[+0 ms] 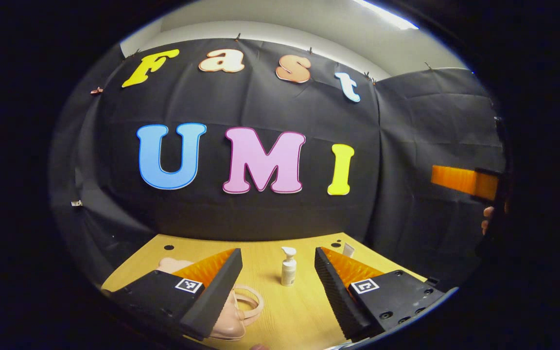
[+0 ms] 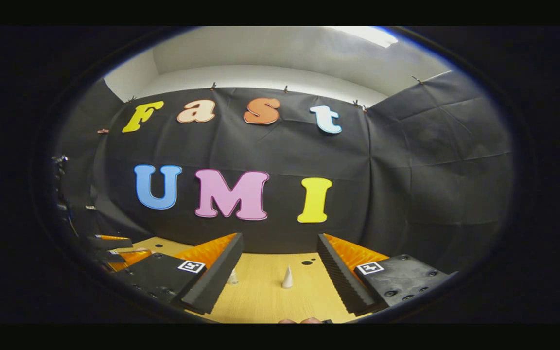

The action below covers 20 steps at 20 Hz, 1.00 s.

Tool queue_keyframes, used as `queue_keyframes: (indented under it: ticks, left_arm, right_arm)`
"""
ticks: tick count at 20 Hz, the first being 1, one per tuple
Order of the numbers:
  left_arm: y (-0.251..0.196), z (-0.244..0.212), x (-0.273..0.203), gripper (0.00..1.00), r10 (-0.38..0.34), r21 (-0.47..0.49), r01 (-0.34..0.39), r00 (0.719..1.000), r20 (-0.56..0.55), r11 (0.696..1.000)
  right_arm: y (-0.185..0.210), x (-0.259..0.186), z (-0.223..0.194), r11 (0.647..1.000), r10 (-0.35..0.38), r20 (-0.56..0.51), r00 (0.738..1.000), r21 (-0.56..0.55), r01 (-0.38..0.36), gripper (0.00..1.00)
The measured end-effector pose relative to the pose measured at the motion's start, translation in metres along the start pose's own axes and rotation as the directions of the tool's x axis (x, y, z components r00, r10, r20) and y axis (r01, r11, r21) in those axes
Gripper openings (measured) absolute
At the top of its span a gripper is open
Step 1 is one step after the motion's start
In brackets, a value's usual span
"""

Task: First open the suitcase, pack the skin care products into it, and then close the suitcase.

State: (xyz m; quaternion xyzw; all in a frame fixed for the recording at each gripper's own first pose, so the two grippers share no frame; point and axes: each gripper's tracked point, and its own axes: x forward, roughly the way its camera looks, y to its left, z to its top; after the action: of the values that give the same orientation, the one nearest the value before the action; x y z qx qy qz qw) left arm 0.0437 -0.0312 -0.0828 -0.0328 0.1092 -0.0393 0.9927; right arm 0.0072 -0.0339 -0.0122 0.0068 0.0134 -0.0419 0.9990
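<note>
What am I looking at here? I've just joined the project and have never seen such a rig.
There is no robot: a person holds a hand-held gripper in each hand, and a fisheye camera rides on each. The left gripper view looks along the left hand-held gripper, whose fingers stand apart with nothing between them. Ahead, on the wooden table, stand a white pump bottle and, partly behind one finger, a pink handbag-like case. At the right edge is the other gripper. The right gripper view looks along the right hand-held gripper, also open and holding nothing, towards a small white cone-shaped item on the same table.
</note>
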Motion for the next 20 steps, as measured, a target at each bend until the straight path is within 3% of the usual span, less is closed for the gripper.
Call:
queue_keyframes:
  ticks: [3, 7, 10, 13, 20]
  left_arm:
    - [-0.010, -0.054, 0.032, 0.95, -0.019, -0.069, 0.007, 0.985, -0.171, 0.998]
    - [0.014, -0.103, 0.079, 0.96, 0.081, -0.077, -0.112, 0.940, -0.330, 0.991]
    - [0.028, -0.144, 0.100, 0.96, 0.161, -0.019, -0.191, 0.873, -0.460, 0.981]
    - [0.031, -0.180, 0.126, 0.96, 0.189, -0.005, -0.231, 0.805, -0.563, 0.973]
    - [0.061, -0.232, 0.153, 0.98, 0.334, 0.149, -0.323, 0.651, -0.681, 0.935]
  right_arm:
    - [-0.011, 0.001, -0.005, 1.000, 0.002, -0.003, 1.000, -0.005, -0.002, 0.96]
    - [-0.037, 0.014, -0.019, 0.999, 0.025, -0.016, 1.000, -0.021, -0.025, 0.97]
    - [-0.064, 0.034, -0.035, 0.999, 0.035, -0.044, 0.998, 0.006, -0.035, 0.97]
    - [-0.086, 0.061, -0.055, 0.997, 0.064, -0.075, 0.995, 0.035, -0.062, 0.97]
    - [-0.108, 0.108, -0.090, 0.984, 0.175, -0.144, 0.974, 0.053, -0.169, 0.97]
